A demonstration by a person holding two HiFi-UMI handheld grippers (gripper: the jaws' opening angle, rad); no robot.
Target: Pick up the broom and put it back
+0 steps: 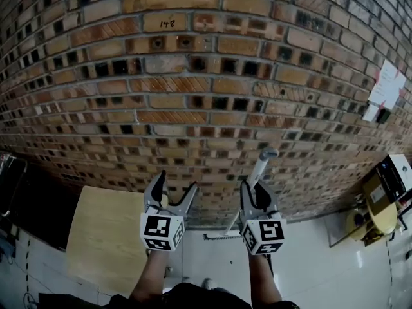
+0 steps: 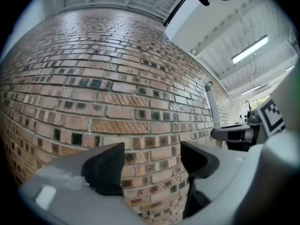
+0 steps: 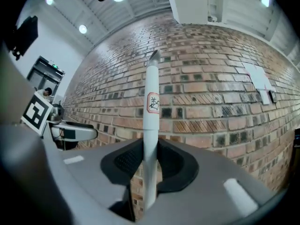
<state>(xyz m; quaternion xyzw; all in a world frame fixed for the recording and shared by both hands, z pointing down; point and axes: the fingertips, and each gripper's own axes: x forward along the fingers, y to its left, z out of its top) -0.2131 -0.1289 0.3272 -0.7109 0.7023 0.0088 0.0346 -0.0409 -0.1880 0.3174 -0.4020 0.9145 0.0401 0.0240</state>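
The broom (image 1: pixel 259 168) has a white handle that stands nearly upright before the brick wall (image 1: pixel 193 76); its bristle end (image 1: pixel 215 237) shows low near the floor. My right gripper (image 1: pixel 256 190) is shut on the handle, and in the right gripper view the handle (image 3: pixel 151 125) runs up between the dark pads (image 3: pixel 123 161), carrying a small red-edged label. My left gripper (image 1: pixel 172 188) is open and holds nothing; in the left gripper view its fingers (image 2: pixel 105 165) stand apart facing the wall, with the broom handle (image 2: pixel 213 109) off to the right.
A pale wooden tabletop (image 1: pixel 106 243) lies at the lower left. White papers (image 1: pixel 385 90) are stuck to the wall at the right. A yellow machine (image 1: pixel 376 205) stands on the white floor at the far right. The person's forearms reach up from the bottom edge.
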